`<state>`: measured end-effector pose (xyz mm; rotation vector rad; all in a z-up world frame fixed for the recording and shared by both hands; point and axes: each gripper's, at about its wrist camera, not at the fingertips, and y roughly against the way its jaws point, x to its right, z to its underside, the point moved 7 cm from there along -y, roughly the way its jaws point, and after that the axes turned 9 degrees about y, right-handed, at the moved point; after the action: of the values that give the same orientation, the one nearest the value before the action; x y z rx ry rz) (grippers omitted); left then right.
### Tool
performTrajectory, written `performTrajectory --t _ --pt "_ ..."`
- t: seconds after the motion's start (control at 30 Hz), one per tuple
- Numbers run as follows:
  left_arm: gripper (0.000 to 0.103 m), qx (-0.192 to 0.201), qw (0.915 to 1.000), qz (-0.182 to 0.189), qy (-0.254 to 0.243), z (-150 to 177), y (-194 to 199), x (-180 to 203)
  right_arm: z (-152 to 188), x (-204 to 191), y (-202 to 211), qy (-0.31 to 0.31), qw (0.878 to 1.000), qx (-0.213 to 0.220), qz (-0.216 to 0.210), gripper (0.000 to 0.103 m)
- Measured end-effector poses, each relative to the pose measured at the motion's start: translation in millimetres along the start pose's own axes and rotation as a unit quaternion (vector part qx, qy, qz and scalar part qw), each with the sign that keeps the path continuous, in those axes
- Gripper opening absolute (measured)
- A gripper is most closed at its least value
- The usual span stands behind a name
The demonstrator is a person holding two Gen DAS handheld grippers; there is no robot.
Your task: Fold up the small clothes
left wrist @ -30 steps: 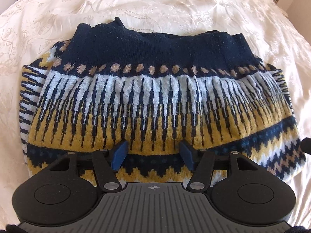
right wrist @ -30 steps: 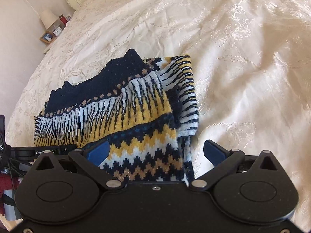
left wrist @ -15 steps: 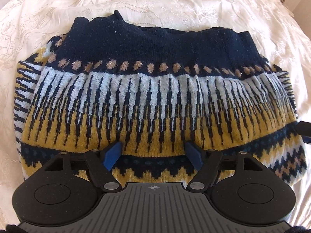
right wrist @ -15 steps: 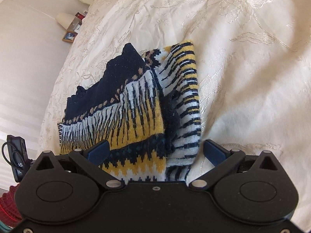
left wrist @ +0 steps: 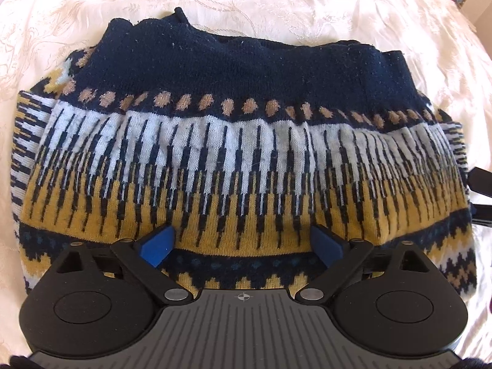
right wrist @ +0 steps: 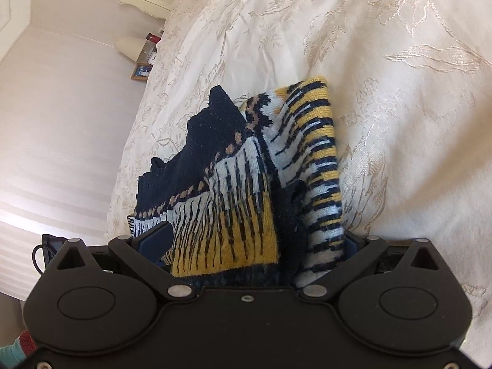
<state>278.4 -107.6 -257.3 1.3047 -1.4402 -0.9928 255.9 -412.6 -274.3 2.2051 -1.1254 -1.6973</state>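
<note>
Blue-padded fingers [left wrist: 158, 244] of the left gripper [left wrist: 243, 243] stand spread wide over the near hem of the folded navy, white and mustard patterned knit sweater [left wrist: 240, 160], which lies on the cream embroidered bedspread [left wrist: 276, 3]. They are set wider than a second ago, and the sweater fills more of the left view. The right gripper [right wrist: 256, 241] has closed in from the sweater's side: its fingers [right wrist: 155, 240], earlier clear of the knit, now flank the stacked layers, spread, the right pad half hidden behind the striped fold. Only the right view shows the layered edge end-on, plus a cream lamp [right wrist: 130, 47] and framed picture [right wrist: 141, 71] at 10 o'clock. Only the left view shows the whole top face, with the other gripper's tip at 3 o'clock.
</note>
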Motion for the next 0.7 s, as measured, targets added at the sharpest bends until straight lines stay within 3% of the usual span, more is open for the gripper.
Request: performTrajectory --t 0.1,0.2,0.43,0.57,0.7 --pt "0.085 0.021 0.9997 0.000 0.015 -8 11 5 2 0 2 0.003 1.000 0.000 -0.009 0.103" --pt "0.083 0.042 0.9986 0.007 0.032 -28 17 9 2 0 4 0.002 1.000 -0.003 -0.013 0.103" --pt "0.085 0.044 0.9980 -0.026 0.036 -73 -13 15 -1 2 6 -0.017 0.999 -0.018 -0.021 0.103" --pt "0.095 0.043 0.9979 -0.041 0.026 -79 -27 23 1 1 6 -0.017 0.999 -0.017 -0.021 0.103" --pt "0.090 0.055 0.9974 -0.031 0.033 -74 -15 22 1 1 7 -0.029 0.999 -0.014 -0.023 0.103"
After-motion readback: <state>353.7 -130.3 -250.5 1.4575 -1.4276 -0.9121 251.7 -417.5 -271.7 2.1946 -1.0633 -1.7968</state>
